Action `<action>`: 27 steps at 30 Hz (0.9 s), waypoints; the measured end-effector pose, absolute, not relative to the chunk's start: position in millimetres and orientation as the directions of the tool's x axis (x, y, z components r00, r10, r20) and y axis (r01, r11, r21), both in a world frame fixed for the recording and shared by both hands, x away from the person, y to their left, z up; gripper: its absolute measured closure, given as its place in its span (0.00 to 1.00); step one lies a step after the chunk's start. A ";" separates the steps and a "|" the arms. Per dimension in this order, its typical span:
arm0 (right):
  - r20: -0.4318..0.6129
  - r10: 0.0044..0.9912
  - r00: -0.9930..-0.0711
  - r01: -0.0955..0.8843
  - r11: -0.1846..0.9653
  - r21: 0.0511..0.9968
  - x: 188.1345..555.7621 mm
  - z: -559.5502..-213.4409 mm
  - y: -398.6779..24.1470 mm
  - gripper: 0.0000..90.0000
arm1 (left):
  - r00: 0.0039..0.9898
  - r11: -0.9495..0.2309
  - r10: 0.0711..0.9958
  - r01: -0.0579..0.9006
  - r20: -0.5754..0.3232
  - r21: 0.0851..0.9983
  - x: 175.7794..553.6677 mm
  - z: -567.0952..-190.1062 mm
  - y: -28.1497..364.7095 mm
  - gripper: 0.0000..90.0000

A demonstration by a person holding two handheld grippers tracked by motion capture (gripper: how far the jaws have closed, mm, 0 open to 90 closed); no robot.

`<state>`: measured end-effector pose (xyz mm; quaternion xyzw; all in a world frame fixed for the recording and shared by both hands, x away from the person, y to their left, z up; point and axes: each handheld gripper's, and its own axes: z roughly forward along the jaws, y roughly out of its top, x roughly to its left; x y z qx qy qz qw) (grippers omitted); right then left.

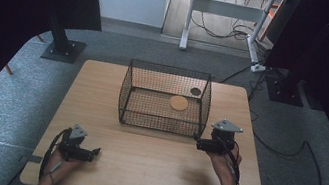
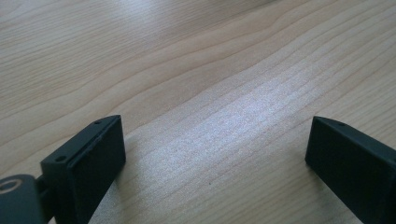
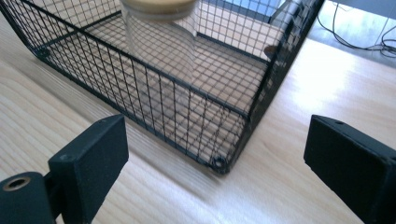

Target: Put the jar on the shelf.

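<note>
A black wire basket (image 1: 160,122) stands at the middle back of the wooden table (image 1: 149,171). Inside it is a clear glass jar (image 3: 161,42) with a round wooden lid (image 1: 179,103), upright. A small dark round object (image 1: 195,91) lies near the basket's back right corner. My right gripper (image 1: 196,139) hovers just outside the basket's front right corner (image 3: 218,162), its jaws open and empty (image 3: 217,154). My left gripper (image 1: 95,152) sits low at the table's front left, jaws open over bare wood (image 2: 215,154).
Bare tabletop stretches between the two grippers in front of the basket. Beyond the table are two black stand bases (image 1: 62,50) (image 1: 282,89) on grey carpet, a desk frame (image 1: 226,11) and floor cables (image 1: 294,155).
</note>
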<state>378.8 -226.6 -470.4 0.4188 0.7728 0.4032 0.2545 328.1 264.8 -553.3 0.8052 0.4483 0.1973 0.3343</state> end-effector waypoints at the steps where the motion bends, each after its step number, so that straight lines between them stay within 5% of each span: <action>1: -0.057 0.854 -0.517 0.445 0.325 0.834 377.4 -472.7 -228.5 0.07 | 0.520 -0.374 0.854 0.590 0.017 0.715 328.1 -553.3 264.7 0.05; 27: -0.008 0.909 -0.418 0.548 0.259 0.795 350.6 -524.6 -268.9 0.08 | 0.520 -0.374 0.854 0.590 0.018 0.716 328.1 -553.3 264.7 0.05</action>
